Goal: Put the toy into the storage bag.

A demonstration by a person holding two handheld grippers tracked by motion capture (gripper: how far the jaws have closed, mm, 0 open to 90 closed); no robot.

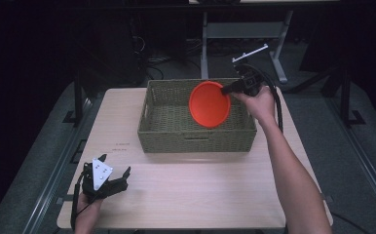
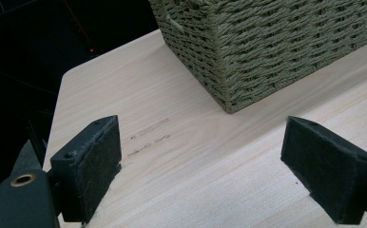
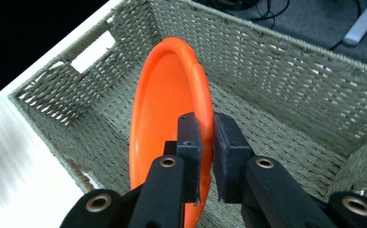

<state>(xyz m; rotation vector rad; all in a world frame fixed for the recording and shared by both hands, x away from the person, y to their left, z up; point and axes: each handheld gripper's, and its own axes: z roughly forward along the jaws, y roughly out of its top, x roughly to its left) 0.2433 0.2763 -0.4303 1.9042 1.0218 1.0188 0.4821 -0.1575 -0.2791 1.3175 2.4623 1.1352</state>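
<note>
From above, your right tool (image 1: 226,89) grips the orange plate (image 1: 209,104) by its rim over the basket (image 1: 196,137) — the plate stands on edge, its underside facing you. Your left tool (image 1: 107,179) rests open on the desk (image 1: 200,190).

Left gripper view: jaws spread wide, empty.

Right gripper view: jaws clamp the plate's (image 3: 165,114) rim — hollow face turned left.

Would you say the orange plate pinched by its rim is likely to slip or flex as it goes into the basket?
The orange plate probably stays stiff: it hangs on edge from the right gripper without sagging. Its glossy surface may slip. It looks light. Released above the basket on edge, it would likely topple flat.
</note>
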